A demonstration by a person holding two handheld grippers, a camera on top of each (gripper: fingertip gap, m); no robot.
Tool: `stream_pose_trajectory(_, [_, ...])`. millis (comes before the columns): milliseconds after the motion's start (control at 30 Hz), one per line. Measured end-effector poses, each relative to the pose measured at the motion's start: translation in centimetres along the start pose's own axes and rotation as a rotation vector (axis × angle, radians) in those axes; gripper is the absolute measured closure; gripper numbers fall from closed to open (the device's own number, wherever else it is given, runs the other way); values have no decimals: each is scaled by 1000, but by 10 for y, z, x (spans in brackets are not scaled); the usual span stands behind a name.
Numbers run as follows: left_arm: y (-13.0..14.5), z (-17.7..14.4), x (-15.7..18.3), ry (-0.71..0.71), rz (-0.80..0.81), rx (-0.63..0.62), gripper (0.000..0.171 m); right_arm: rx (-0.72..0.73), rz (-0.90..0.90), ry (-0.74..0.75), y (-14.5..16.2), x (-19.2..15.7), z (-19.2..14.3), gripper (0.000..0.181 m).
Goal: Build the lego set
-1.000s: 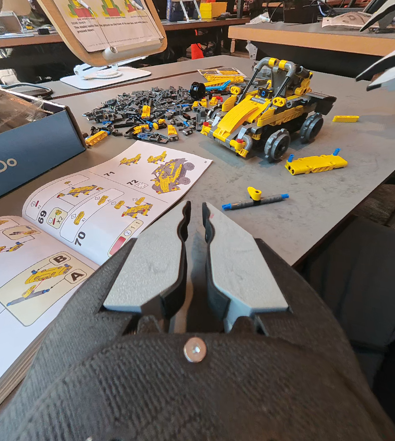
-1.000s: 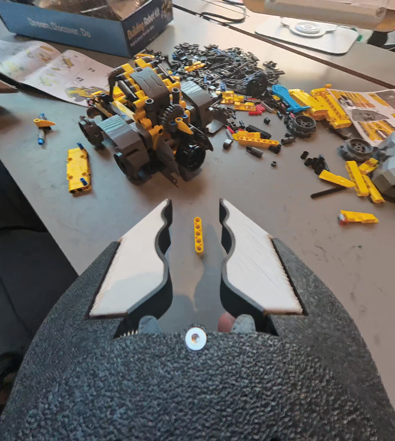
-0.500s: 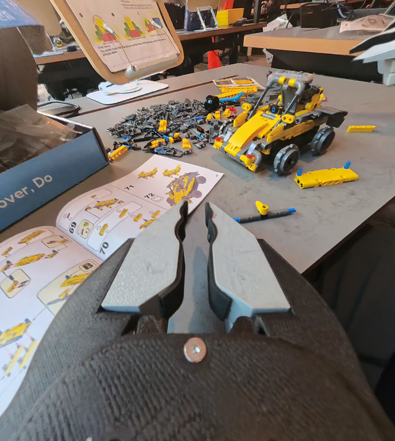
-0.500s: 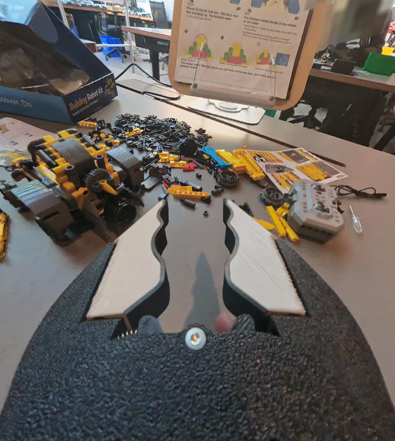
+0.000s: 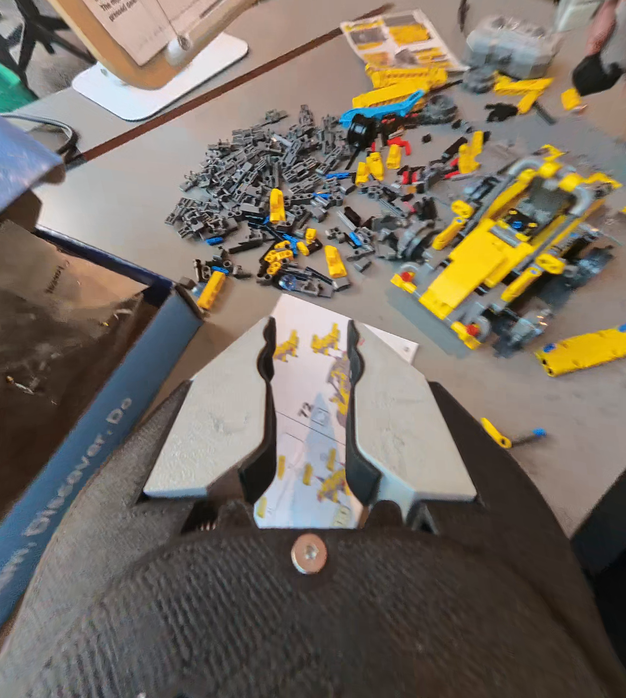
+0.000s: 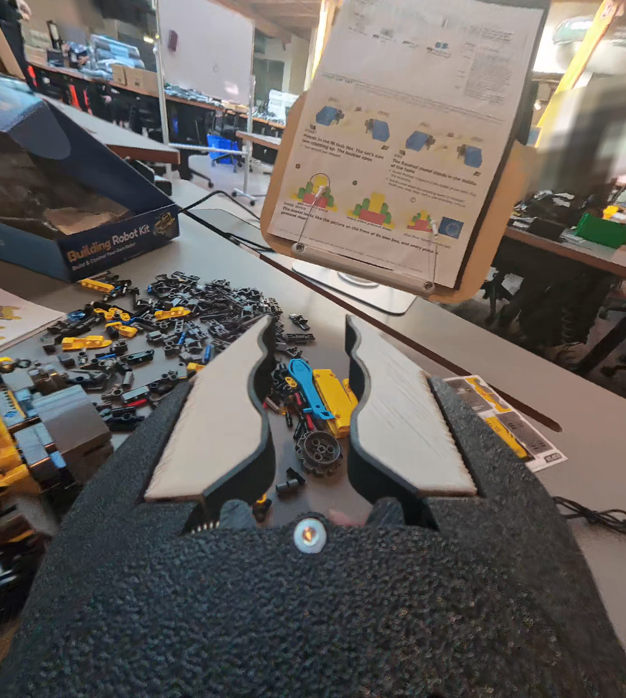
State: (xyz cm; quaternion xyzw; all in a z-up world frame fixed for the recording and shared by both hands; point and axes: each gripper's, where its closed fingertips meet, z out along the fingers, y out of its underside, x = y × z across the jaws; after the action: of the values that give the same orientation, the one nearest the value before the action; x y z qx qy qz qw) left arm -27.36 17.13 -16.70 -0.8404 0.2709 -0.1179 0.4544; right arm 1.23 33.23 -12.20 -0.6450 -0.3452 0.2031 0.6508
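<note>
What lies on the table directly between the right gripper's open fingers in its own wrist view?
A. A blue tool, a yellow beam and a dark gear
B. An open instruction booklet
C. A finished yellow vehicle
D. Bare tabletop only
A: the right gripper frames a blue tool, a yellow beam and a dark gear.

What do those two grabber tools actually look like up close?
Both look alike: the left gripper and right gripper each have a rough black textured body, one silver screw in the middle, and two flat pale grey fingers with wavy black inner edges. No cables or markings show on either.
</note>
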Motion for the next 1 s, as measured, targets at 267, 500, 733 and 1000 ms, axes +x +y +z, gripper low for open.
stream_pose_trajectory(267, [-28,53,-29,114,198,-420,144,15,69,-16,9,10,-12,153])
stream_pose_trajectory(500, [-10,95,-43,139,350,-927,160,27,63,-34,7,5,-11,153])
stream_pose_trajectory(733, [23,109,-79,85,369,-1182,159,62,103,-25,0,14,-16,154])
stream_pose_trajectory(1000, [31,117,-88,13,369,-1350,155,96,108,-15,-7,18,-21,154])
